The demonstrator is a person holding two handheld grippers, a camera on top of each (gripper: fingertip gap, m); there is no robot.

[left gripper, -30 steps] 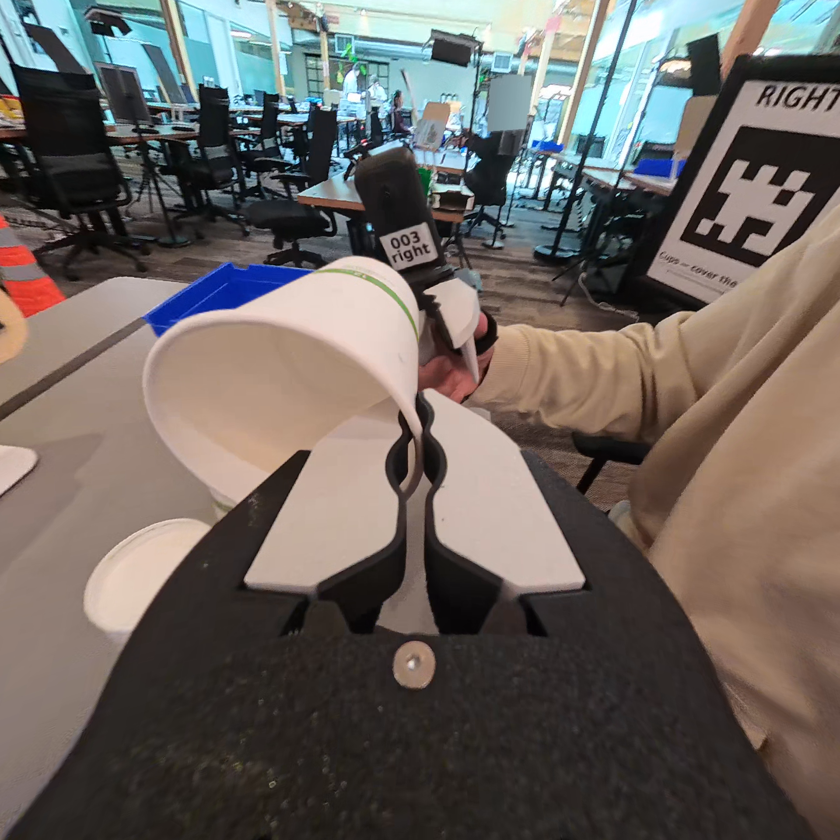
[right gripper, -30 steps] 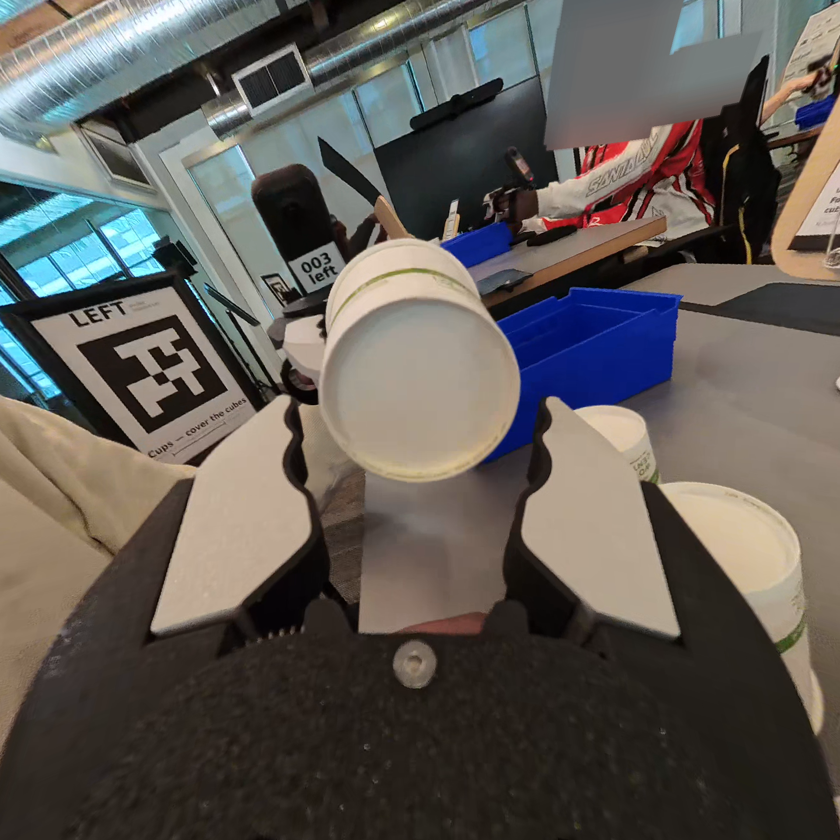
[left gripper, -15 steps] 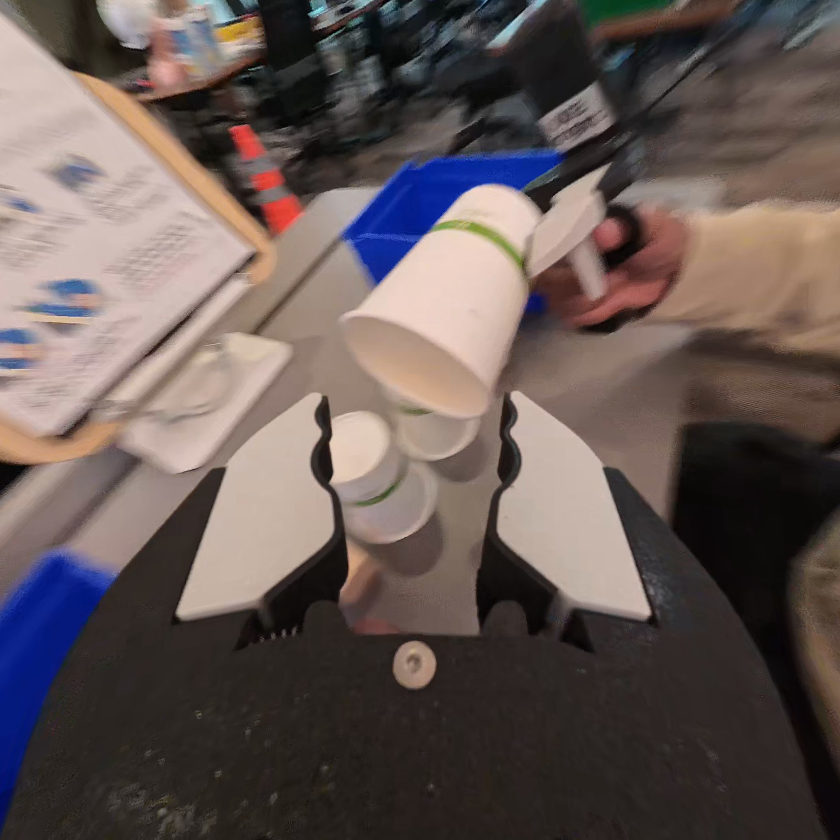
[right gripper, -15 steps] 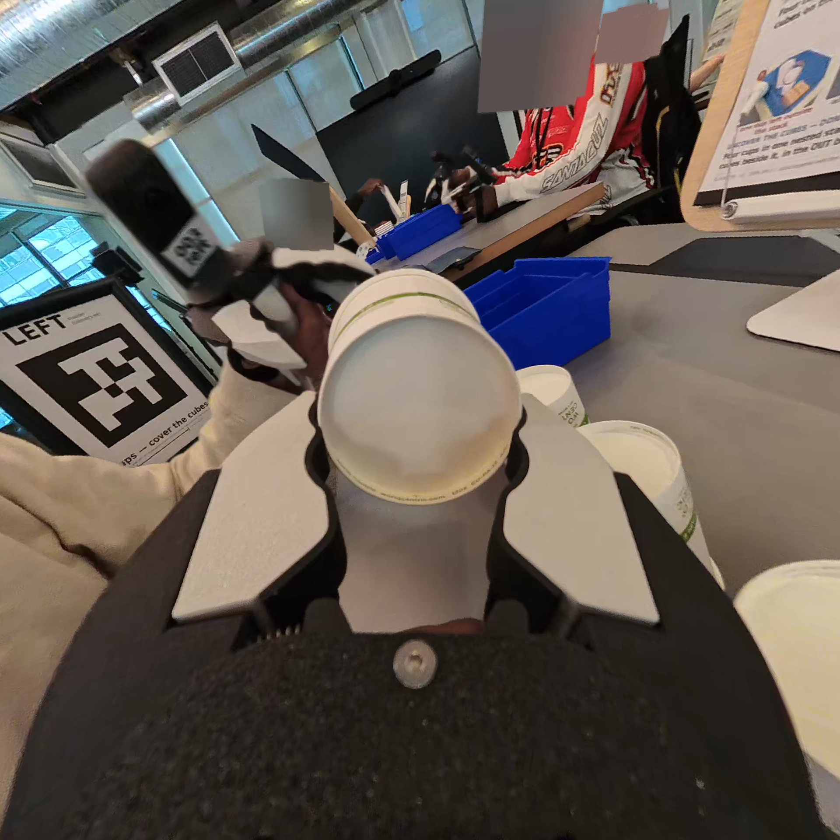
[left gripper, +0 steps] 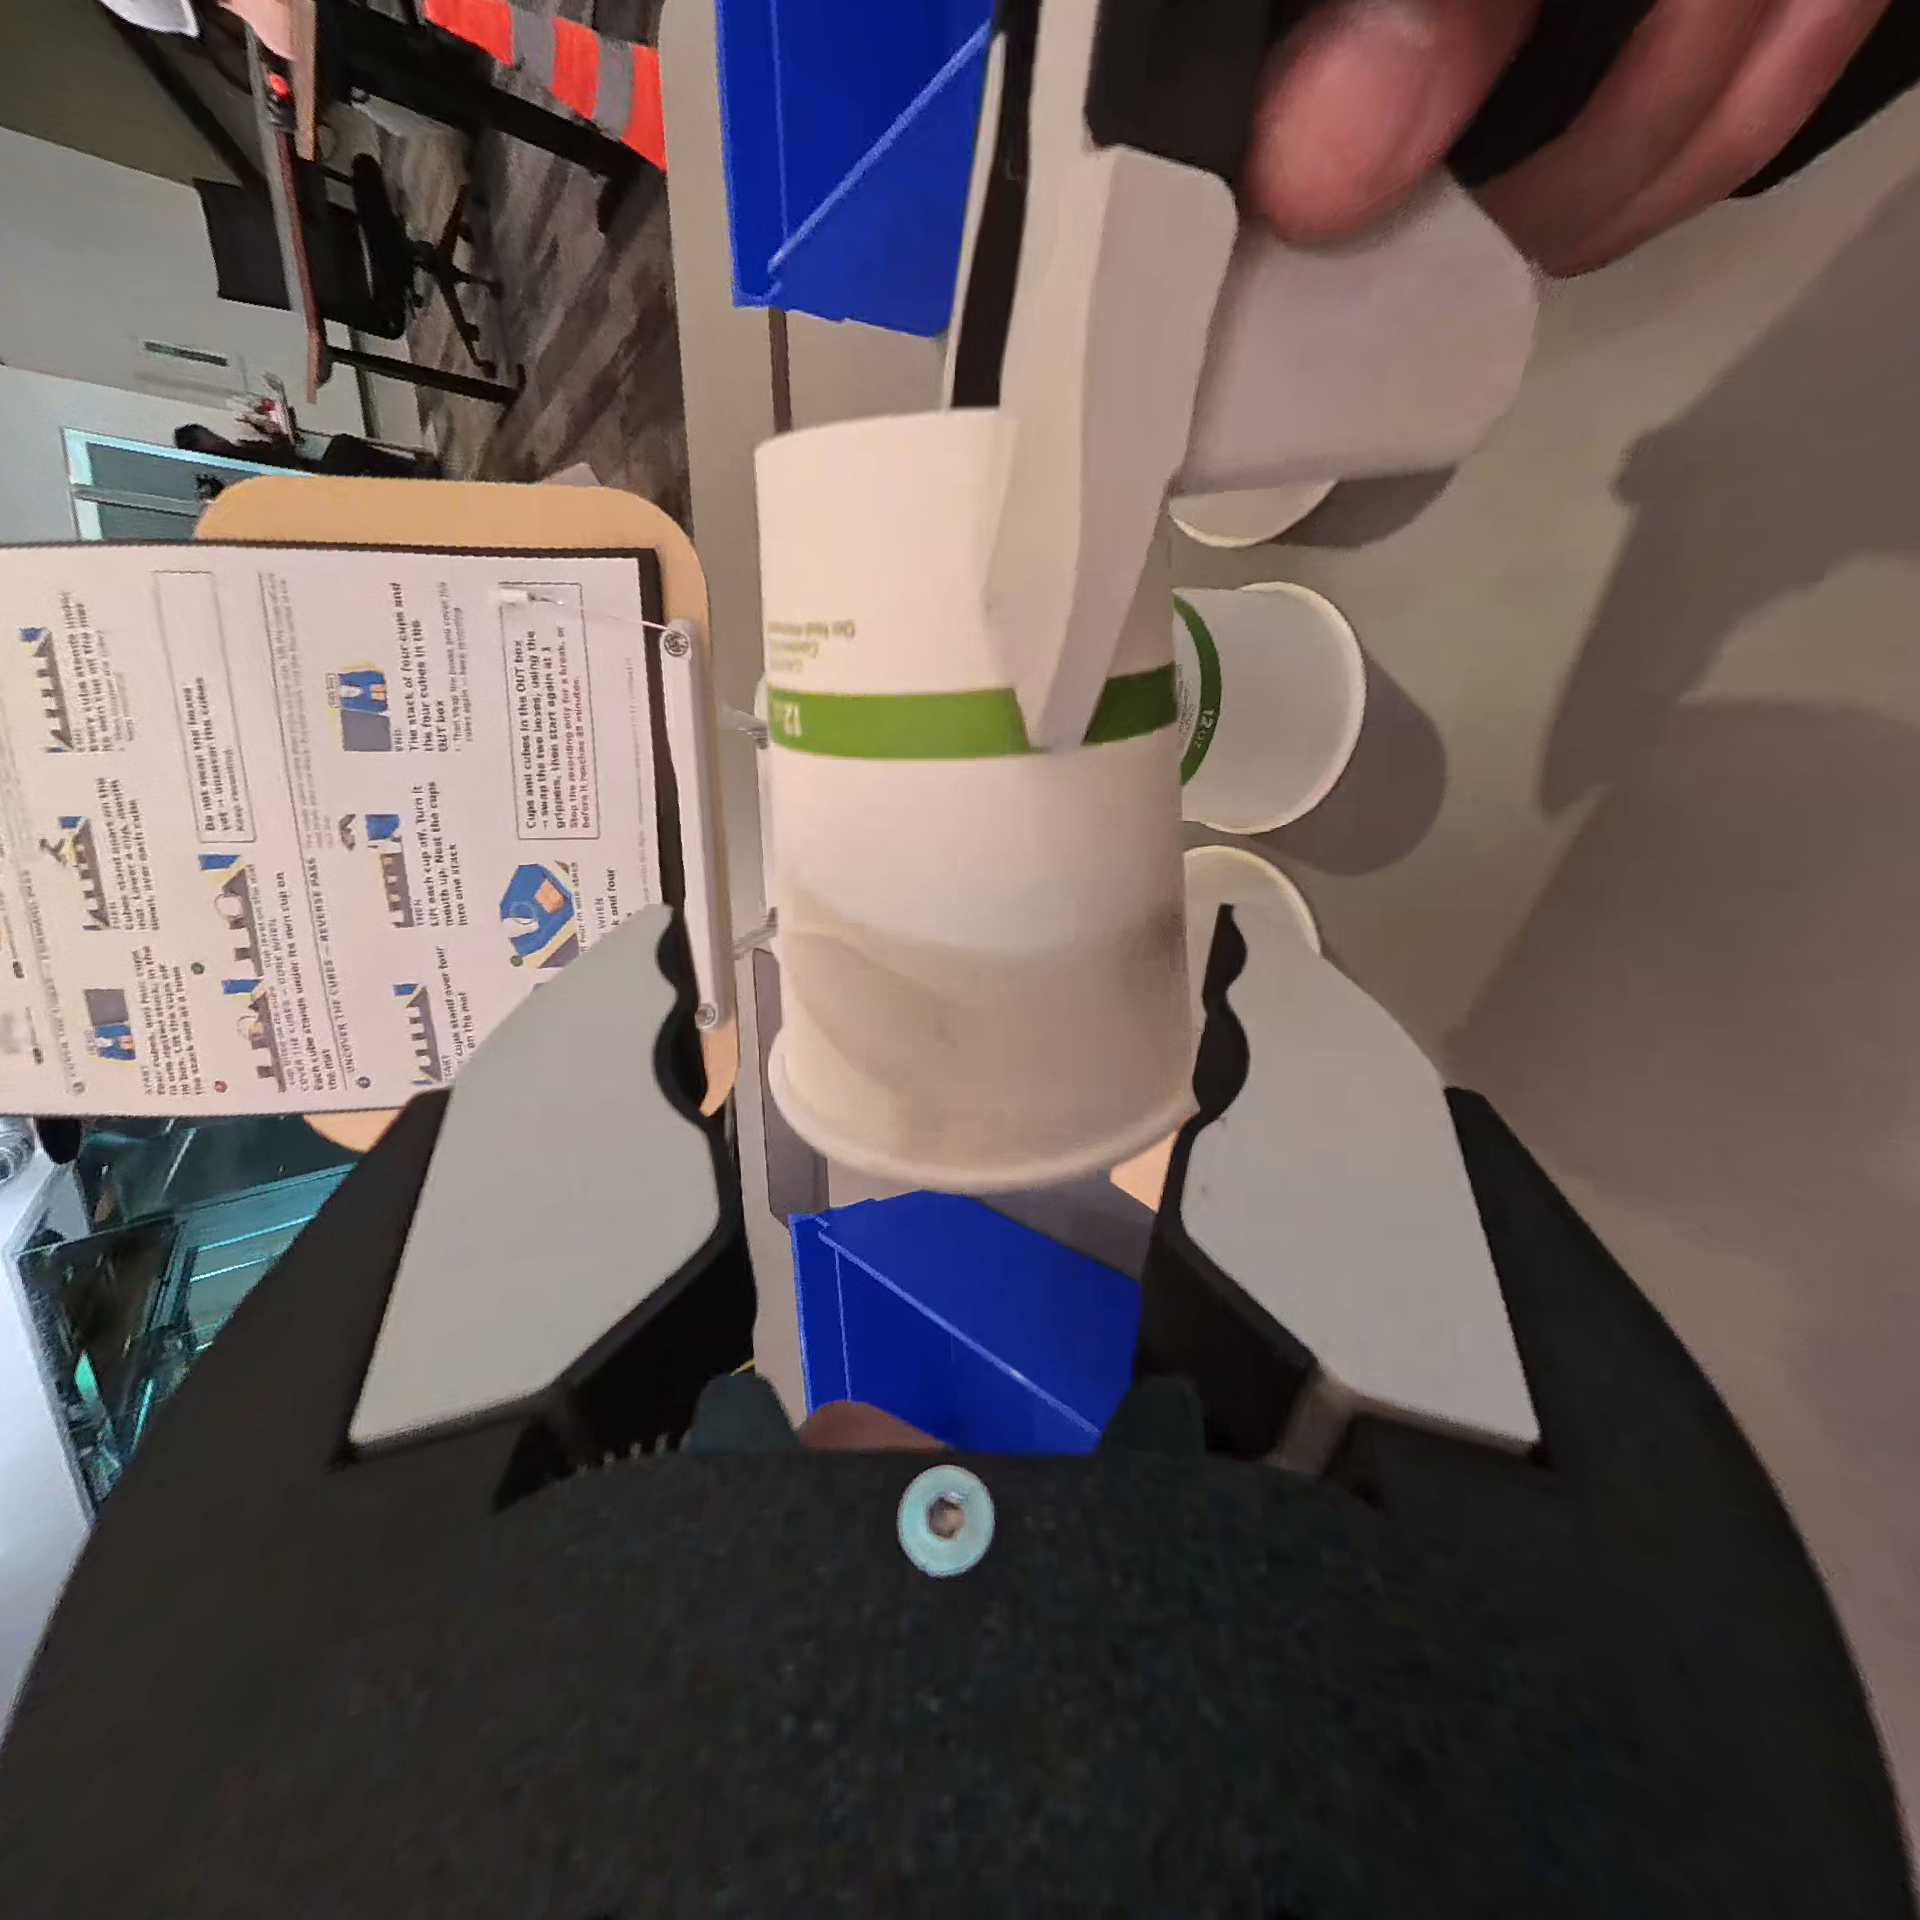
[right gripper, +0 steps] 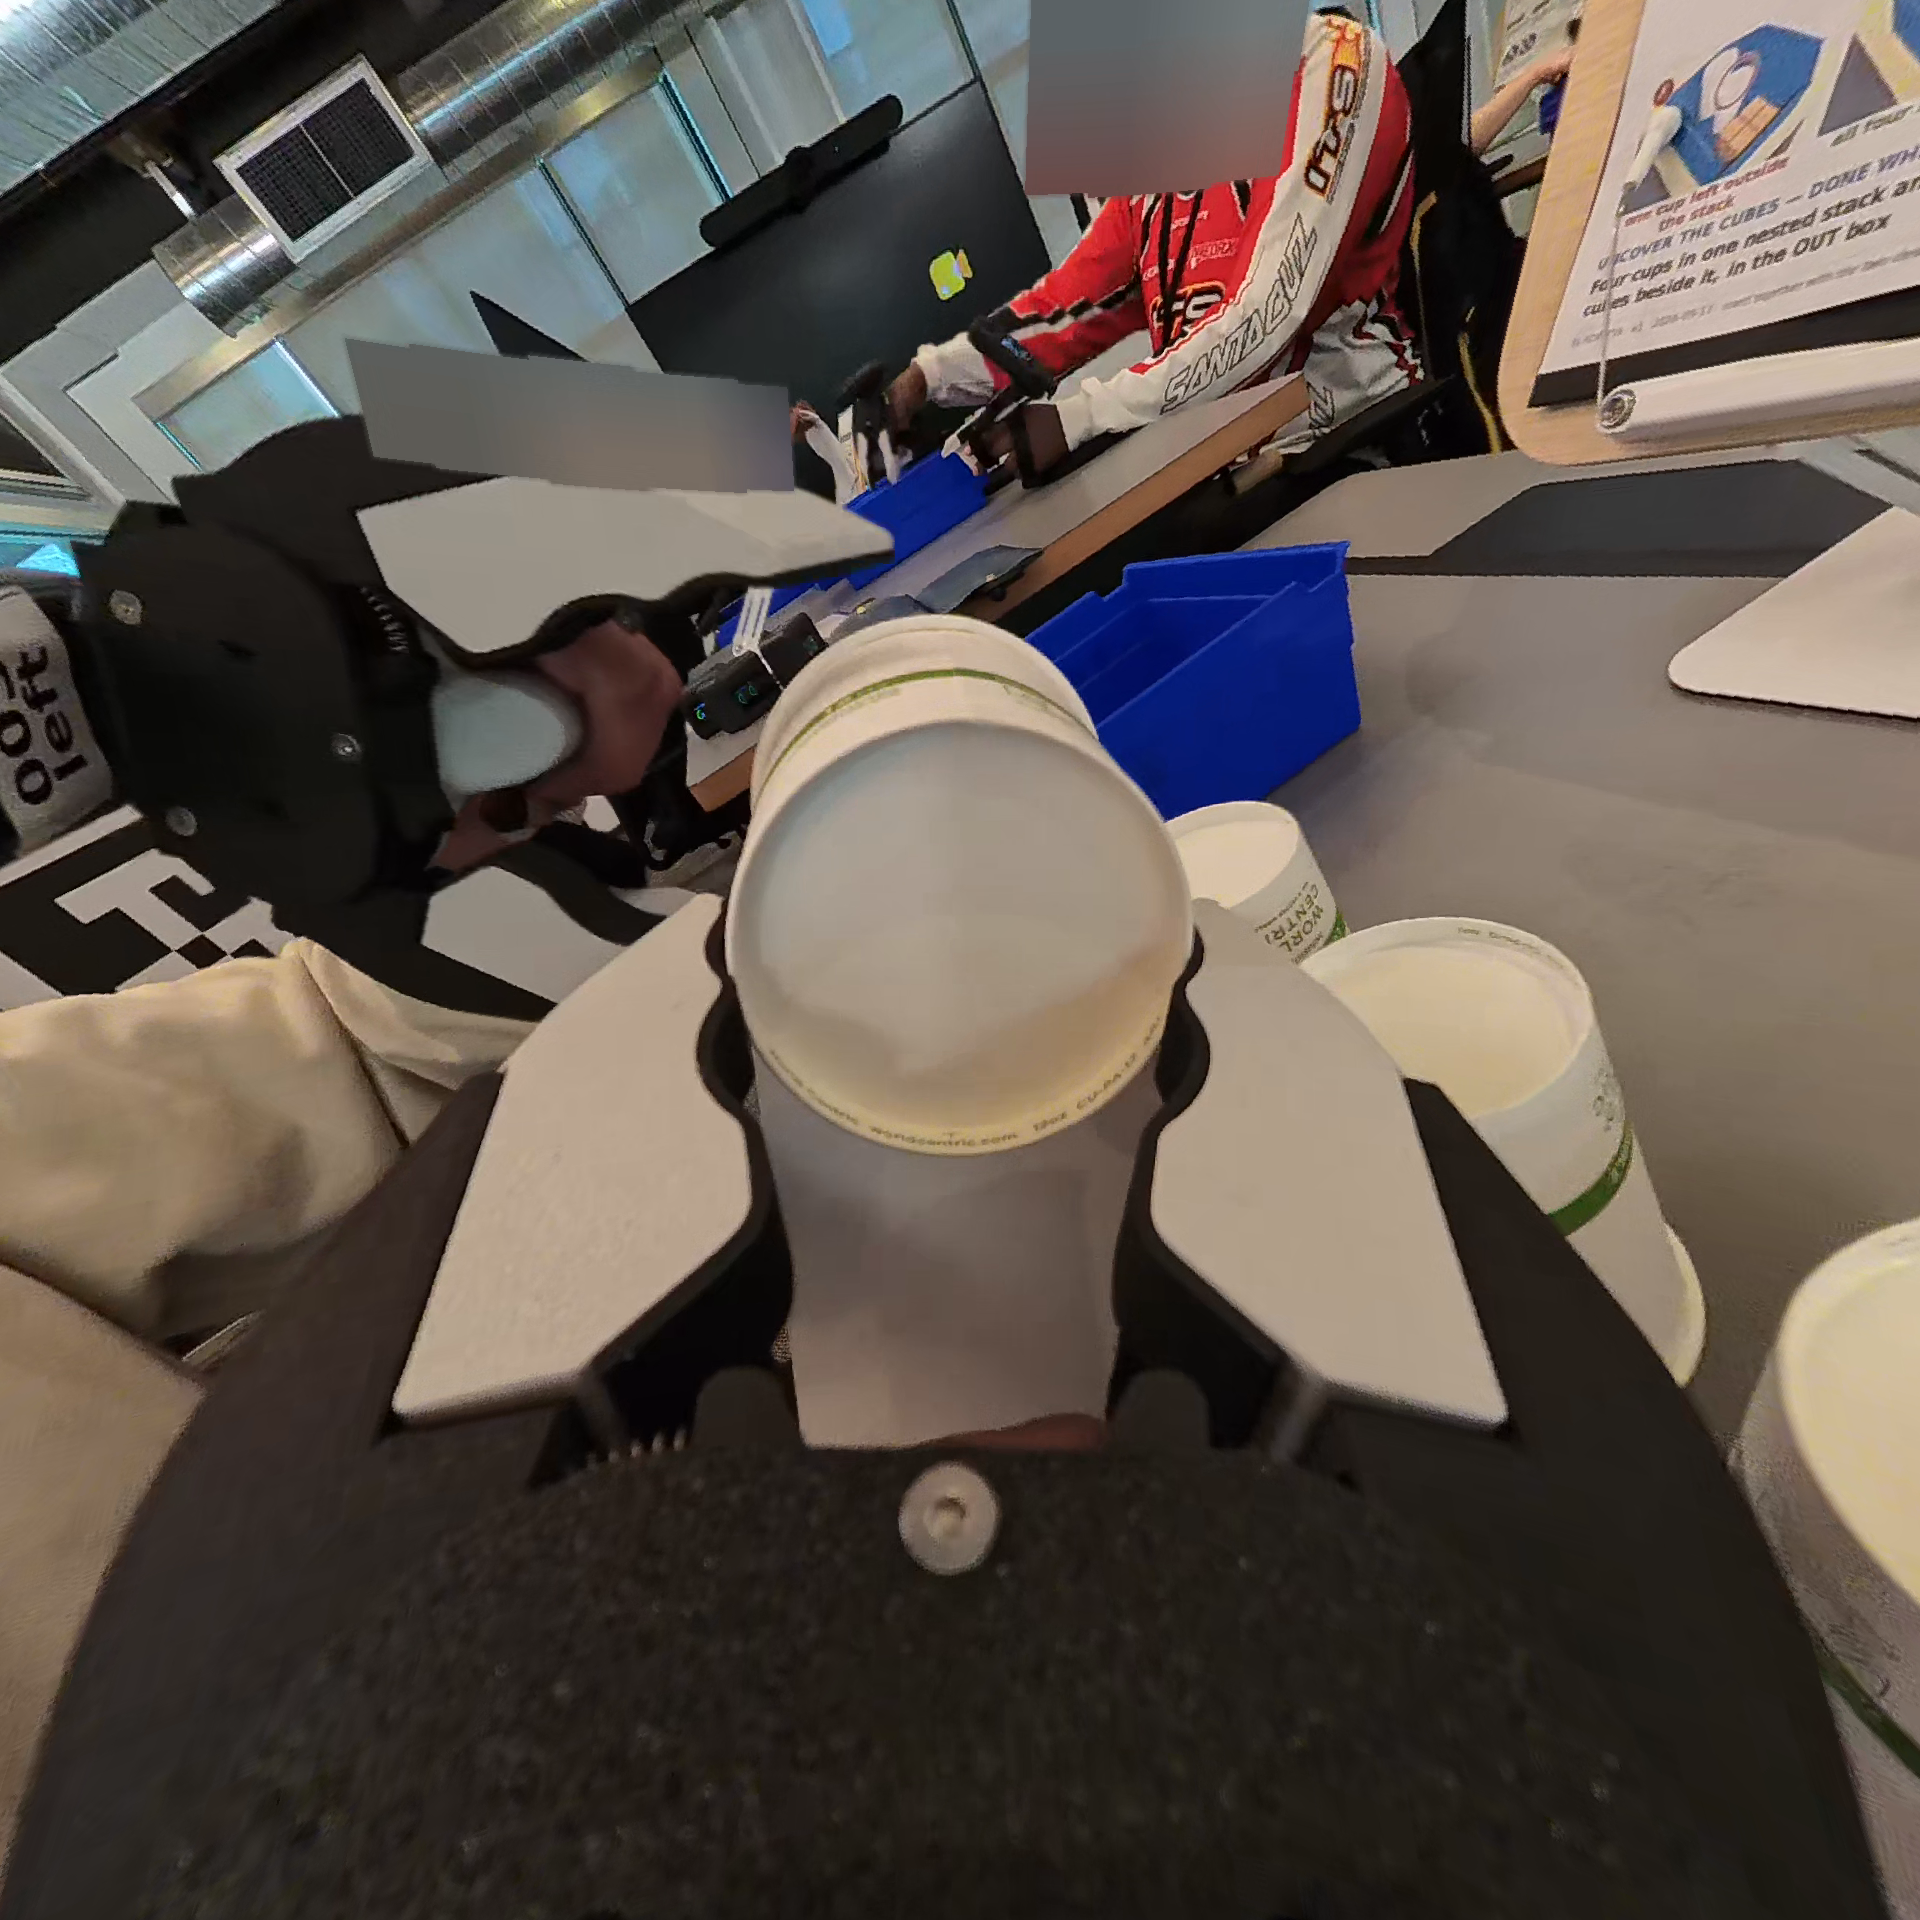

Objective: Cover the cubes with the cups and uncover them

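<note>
While right gripper (right gripper: pixel 956 997) clamps cup (right gripper: pixel 951 935), mouth hidden, cubes unseen.

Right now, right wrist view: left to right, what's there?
Left gripper → held cup, gripped by the right gripper → blue bin → upturned cup → stand base.

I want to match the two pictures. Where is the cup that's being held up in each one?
Left wrist view: the held cup is in the middle, lying sideways, rim toward the camera.
Right wrist view: it sits in the middle, bottom facing the camera, gripped by the right gripper.
Shared landmark: the blue bin.
</note>
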